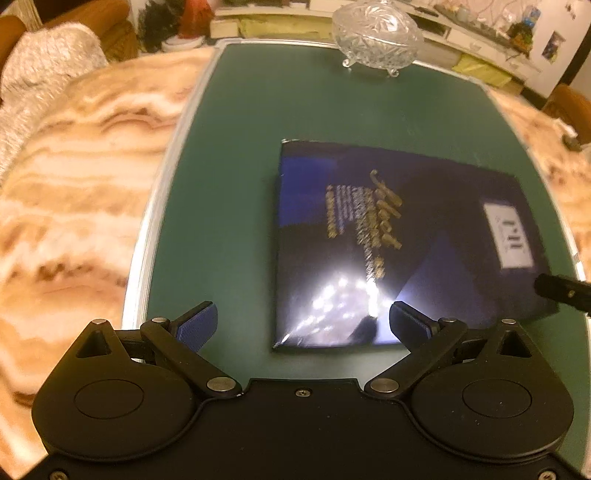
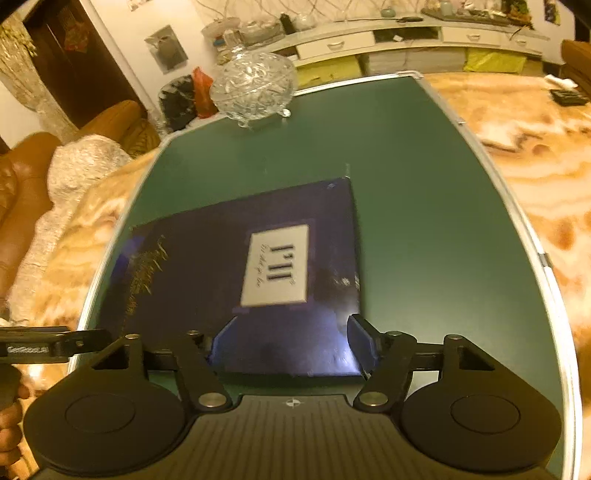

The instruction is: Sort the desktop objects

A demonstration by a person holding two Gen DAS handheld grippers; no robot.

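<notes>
Left gripper (image 1: 303,325) fingers spread wide, holding nothing; dark blue book (image 1: 399,236) lies flat on the green mat (image 1: 229,177), its near edge just ahead of and between the fingers, nearer the right one. Right gripper (image 2: 288,339) fingers also spread wide, empty, straddling the book's (image 2: 258,258) near edge; contact cannot be told. White label (image 2: 275,266) faces up ahead of the right fingers. Cut-glass lidded bowl (image 1: 376,35) stands well beyond the fingers at the mat's far edge. Marbled tabletop (image 1: 74,184) surrounds the mat on both sides.
</notes>
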